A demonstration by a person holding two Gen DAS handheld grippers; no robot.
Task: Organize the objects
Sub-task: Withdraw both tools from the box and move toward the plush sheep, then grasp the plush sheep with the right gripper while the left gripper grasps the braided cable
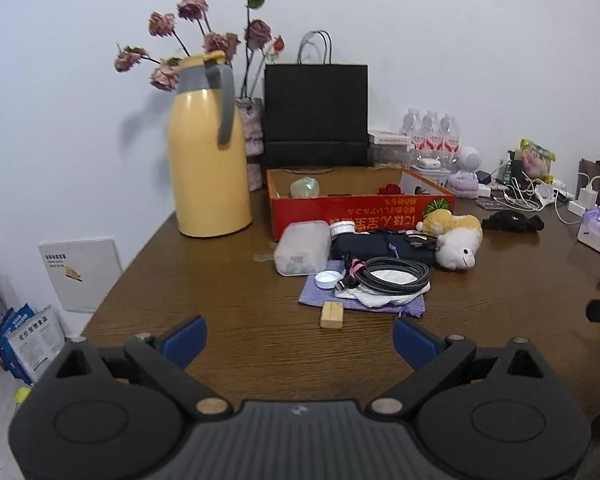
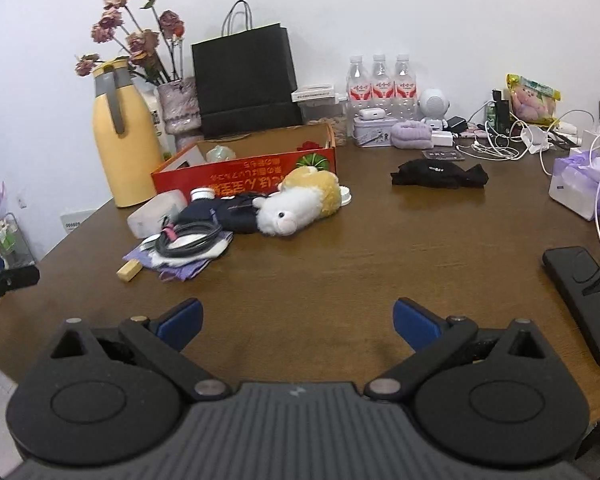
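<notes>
Clutter sits in the middle of the left wrist frame on a brown wooden surface (image 1: pixel 228 320): a red cardboard box (image 1: pixel 360 208) printed with yellow Chinese characters that read upside down, too distorted to make out, and just in front of it a frosted plastic container (image 1: pixel 302 248), a dark pouch (image 1: pixel 384 246), a plush sheep (image 1: pixel 458 240), a coiled black cable (image 1: pixel 392 276) lying on white cloth over a purple cloth (image 1: pixel 360 300), a white bottle cap (image 1: pixel 327 279) and a small wooden block (image 1: pixel 332 314) at the cloth's near edge. Left of the box stands a yellow thermos jug (image 1: pixel 208 152) before dried roses (image 1: pixel 216 40); behind the box a black paper bag (image 1: pixel 316 112). At centre right three water bottles (image 1: pixel 432 132) carry red labels whose script is unreadable. The left claw (image 1: pixel 300 342), at bottom centre, is spread wide and empty over bare wood, near the block. In the right wrist frame the right claw (image 2: pixel 298 326) is likewise wide and holds nothing; a black cloth item (image 2: pixel 440 174) with small illegible white lettering lies at centre right, a black device (image 2: pixel 584 296) at the right edge
</notes>
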